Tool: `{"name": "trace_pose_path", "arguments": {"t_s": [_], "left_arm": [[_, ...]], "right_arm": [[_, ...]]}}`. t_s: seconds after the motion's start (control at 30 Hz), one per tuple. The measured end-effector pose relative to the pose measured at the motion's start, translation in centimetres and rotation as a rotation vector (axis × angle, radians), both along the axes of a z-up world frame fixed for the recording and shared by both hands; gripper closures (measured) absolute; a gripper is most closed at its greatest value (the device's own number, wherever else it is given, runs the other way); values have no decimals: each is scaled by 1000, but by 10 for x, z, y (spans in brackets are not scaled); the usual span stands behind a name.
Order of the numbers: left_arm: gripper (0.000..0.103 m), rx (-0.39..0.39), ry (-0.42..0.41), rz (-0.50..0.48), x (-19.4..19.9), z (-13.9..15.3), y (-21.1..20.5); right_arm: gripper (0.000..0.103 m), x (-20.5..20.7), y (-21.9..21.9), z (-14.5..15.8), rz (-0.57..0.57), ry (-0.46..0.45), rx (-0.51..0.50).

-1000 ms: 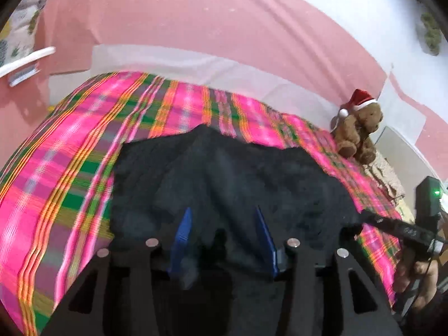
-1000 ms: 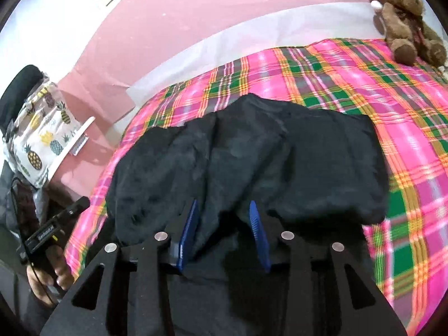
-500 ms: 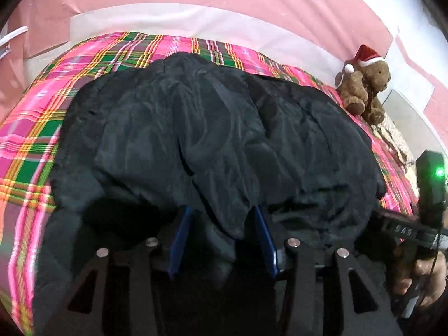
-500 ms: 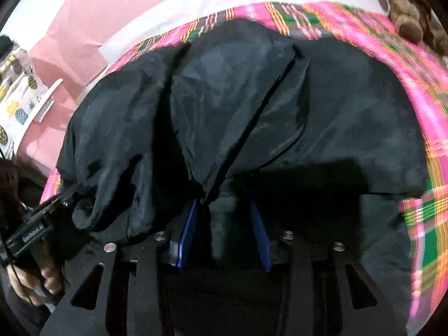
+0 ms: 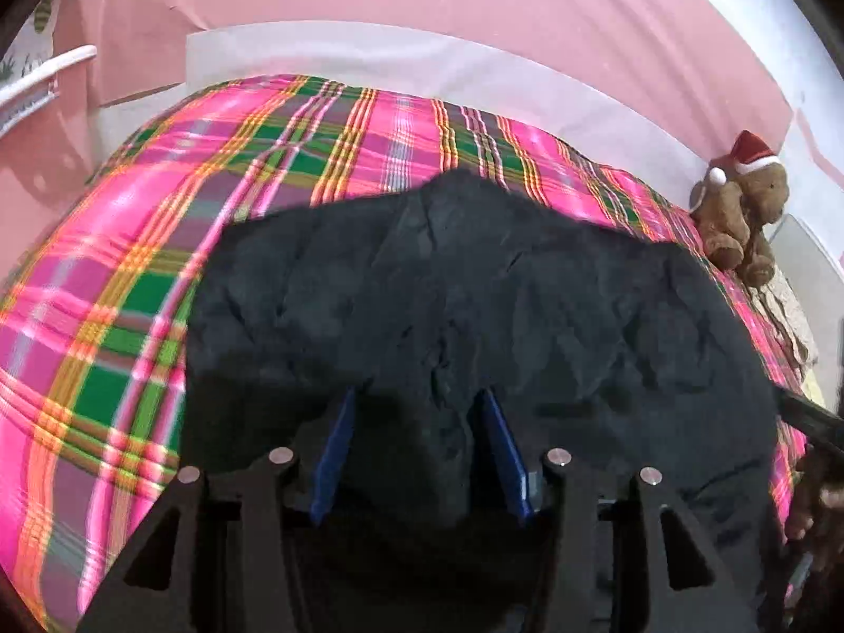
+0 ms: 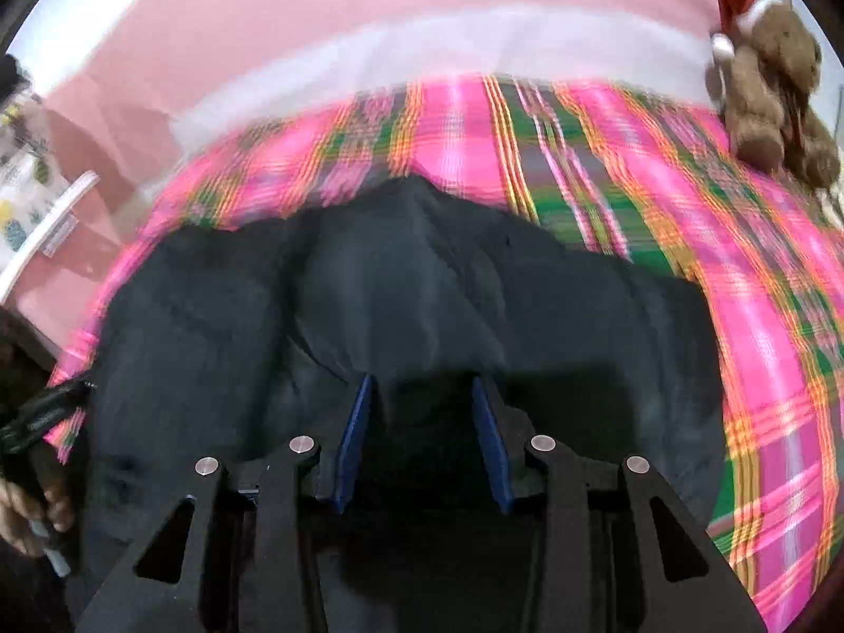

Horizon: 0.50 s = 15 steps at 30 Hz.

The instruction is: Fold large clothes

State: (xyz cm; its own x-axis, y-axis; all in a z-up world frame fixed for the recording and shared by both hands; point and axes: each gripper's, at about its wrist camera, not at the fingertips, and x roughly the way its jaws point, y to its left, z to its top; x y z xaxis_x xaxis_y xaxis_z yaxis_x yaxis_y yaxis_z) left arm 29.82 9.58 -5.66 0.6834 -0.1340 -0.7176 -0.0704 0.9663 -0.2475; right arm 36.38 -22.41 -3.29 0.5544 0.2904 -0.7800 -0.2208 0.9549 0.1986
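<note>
Lying on bed: black garment (image 5: 475, 285) over plaid bedspread (image 5: 158, 264)
Left claw (image 5: 416, 443): just widened, cloth bunched between pads
Right claw (image 6: 422, 432): spread; grip unclear
Right view: motion-blurred
Teddy bear (image 5: 744, 211): far corner

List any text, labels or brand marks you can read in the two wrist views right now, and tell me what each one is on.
No text can be read in either view.
The white object at the left edge of the left wrist view has a small label: too blurred to read.
The pineapple-print fabric carries pictures only, no words.
The black garment, the plaid bedcover and the teddy bear show no lettering.
</note>
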Motion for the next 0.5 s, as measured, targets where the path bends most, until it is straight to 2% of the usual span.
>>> {"name": "trace_pose_path", "arguments": {"t_s": [0.07, 0.13, 0.2, 0.23, 0.37, 0.43, 0.5], "left_arm": [[50, -22, -7, -1, -5, -4, 3], [50, -25, 2, 4, -6, -2, 6], [51, -3, 16, 16, -10, 9, 6], [52, -8, 4, 11, -13, 16, 5], [52, -15, -101, -68, -36, 49, -17], [52, -26, -112, -127, -41, 51, -35], [52, -7, -95, -170, -38, 43, -52]], "right_arm": [[62, -3, -14, -11, -9, -2, 71], [62, -6, -18, -10, -15, 12, 77], [62, -11, -16, 6, -31, 12, 49], [62, -19, -15, 19, -26, -16, 47], [61, -47, 10, 55, 85, -132, 73], [61, -55, 33, 51, 157, -129, 71], [61, -57, 51, 34, 192, -99, 41]]}}
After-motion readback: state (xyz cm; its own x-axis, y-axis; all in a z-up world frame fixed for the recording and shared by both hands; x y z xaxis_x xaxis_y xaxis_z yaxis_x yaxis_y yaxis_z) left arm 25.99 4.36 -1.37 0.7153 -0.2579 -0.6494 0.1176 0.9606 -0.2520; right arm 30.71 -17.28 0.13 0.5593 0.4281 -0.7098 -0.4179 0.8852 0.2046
